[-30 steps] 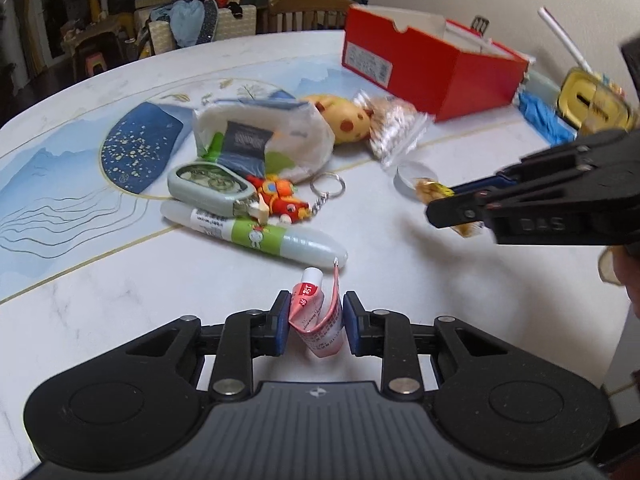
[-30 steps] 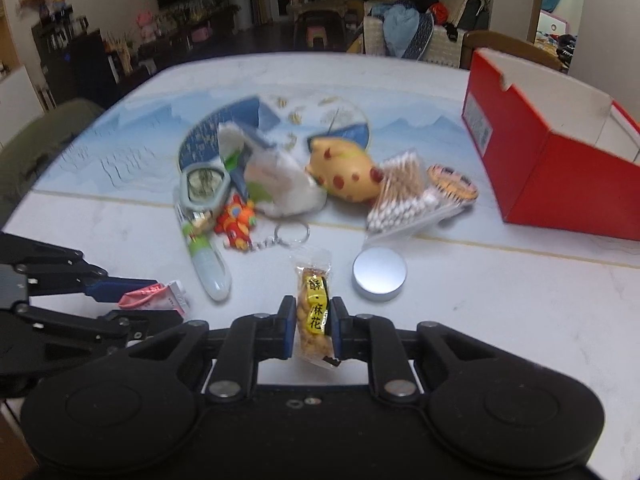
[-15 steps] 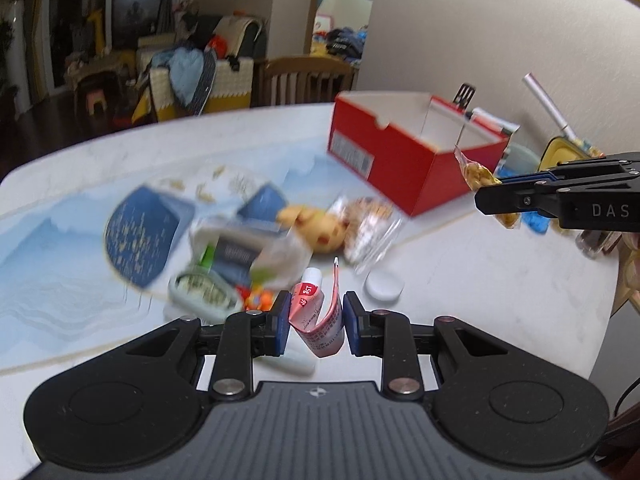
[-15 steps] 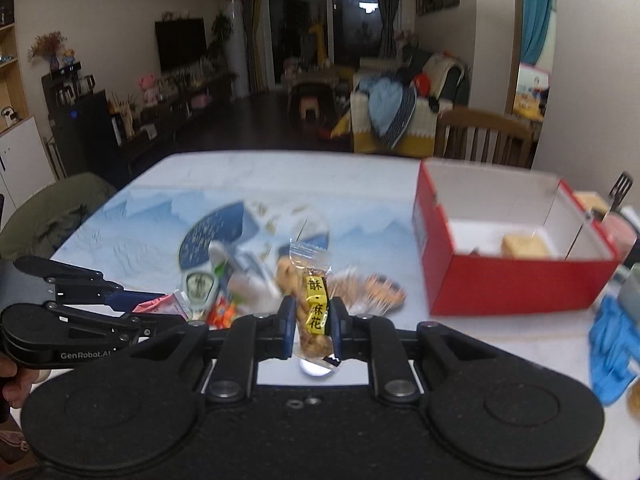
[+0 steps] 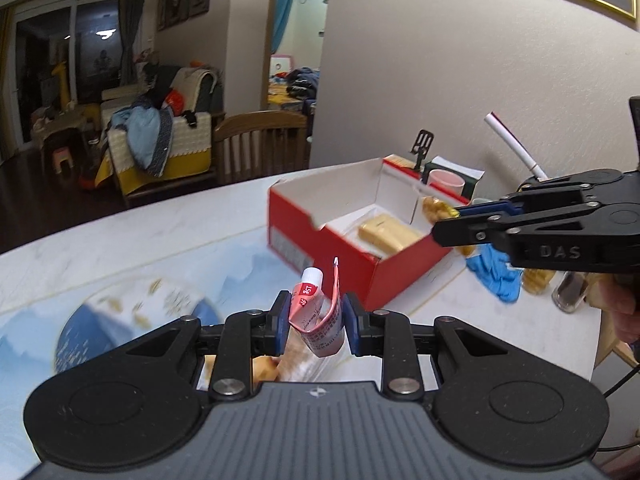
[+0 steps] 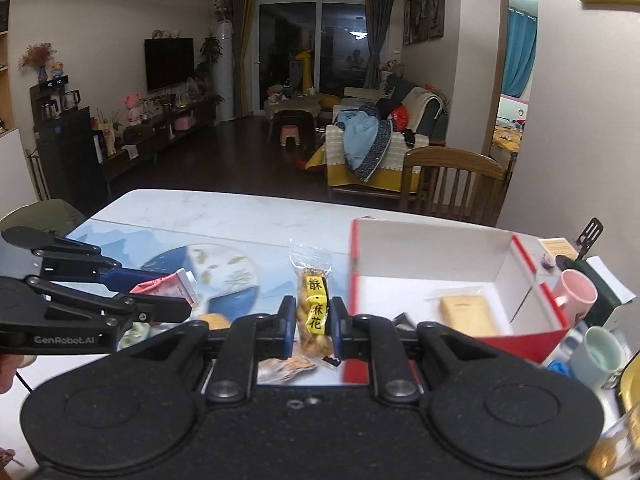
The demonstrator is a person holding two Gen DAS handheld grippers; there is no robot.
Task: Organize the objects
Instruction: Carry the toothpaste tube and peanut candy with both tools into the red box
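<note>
Two grippers were seen above the tabletop (image 6: 240, 208), each clamped on one item. At the left, the left gripper (image 5: 315, 317) was nearly closed, its blue pads pressed on a single pink, crumpled tube (image 5: 316, 312) with a white cap, held upright and clear of the surface. To its right, the right gripper (image 6: 313, 322) was fully closed on one clear snack packet (image 6: 312, 312) of twisted golden pastry, marked by a yellow label with black characters. Farther right, near the tabletop's right edge, one open red box (image 6: 436, 256) with a white interior was seen; one tan wrapped block (image 6: 464, 314) lay inside it. Two mugs, one pink (image 6: 574, 294) and one pale green (image 6: 596, 354), were stood just beyond the box.
</note>
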